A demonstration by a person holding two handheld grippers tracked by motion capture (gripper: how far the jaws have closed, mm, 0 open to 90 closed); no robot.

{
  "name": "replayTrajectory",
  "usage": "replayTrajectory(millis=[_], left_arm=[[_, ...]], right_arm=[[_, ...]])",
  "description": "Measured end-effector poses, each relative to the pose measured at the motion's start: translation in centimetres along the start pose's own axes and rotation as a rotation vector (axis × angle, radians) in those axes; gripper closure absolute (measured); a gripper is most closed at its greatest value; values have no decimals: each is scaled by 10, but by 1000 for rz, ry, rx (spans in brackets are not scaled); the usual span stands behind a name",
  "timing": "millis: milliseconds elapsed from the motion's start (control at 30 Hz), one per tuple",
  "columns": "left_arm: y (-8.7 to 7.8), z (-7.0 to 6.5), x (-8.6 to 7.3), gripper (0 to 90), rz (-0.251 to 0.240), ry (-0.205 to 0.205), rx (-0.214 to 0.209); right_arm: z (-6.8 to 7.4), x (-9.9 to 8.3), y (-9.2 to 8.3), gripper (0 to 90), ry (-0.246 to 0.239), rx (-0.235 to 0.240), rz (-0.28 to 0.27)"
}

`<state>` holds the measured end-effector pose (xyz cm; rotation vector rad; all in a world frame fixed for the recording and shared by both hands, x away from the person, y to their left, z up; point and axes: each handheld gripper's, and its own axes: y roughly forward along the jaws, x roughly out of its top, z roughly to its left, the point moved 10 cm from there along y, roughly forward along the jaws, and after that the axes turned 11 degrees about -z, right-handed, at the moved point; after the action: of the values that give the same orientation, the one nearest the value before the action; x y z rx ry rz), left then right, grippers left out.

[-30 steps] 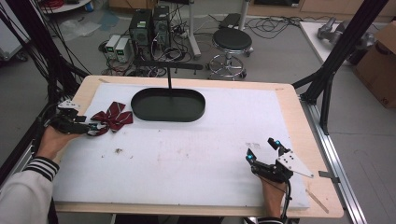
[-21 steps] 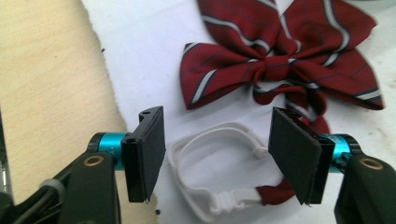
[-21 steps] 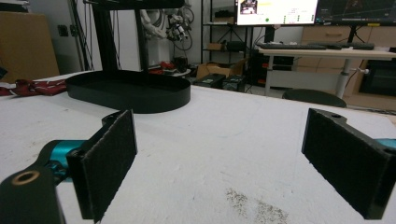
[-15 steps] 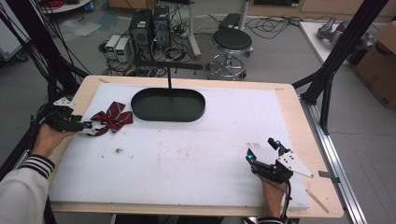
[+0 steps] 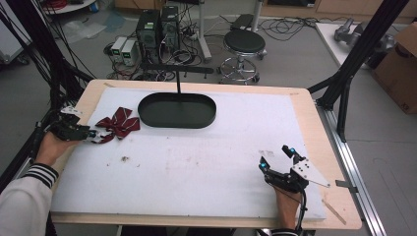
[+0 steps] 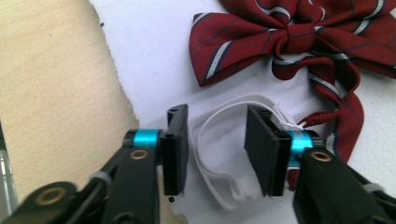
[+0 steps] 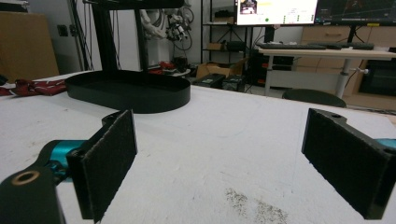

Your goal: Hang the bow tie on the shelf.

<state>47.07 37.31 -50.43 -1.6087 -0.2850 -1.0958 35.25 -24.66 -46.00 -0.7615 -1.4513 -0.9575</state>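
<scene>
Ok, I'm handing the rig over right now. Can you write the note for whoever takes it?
Left gripper: at the table's left edge, fingers either side of the bow tie's white elastic strap. They have just been closing but do not yet pinch it; nothing is lifted.
Right gripper: open and holding nothing, resting on the white mat near the front right.
Red striped bow tie: flat on the mat, just left of the black oval tray, apart from it.
Done: left gripper lined up on the strap.
Left: finish the grip and lift. The tray is probably the destination.
</scene>
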Motion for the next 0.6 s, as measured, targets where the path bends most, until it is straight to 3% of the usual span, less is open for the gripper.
replayTrajectory(millis=[133, 300, 400, 600], left_arm=[[1, -1, -1, 703, 11, -6, -4], [1, 1, -1, 651, 19, -22, 12], [2, -2, -1, 716, 22, -19, -2], [1, -5, 0, 833, 38, -54, -19]], right_arm=[[0, 0, 0, 94, 3, 1, 1], [0, 0, 0, 94, 2, -1, 1], [0, 0, 0, 94, 3, -1, 1], [0, 0, 0, 93, 4, -1, 2]])
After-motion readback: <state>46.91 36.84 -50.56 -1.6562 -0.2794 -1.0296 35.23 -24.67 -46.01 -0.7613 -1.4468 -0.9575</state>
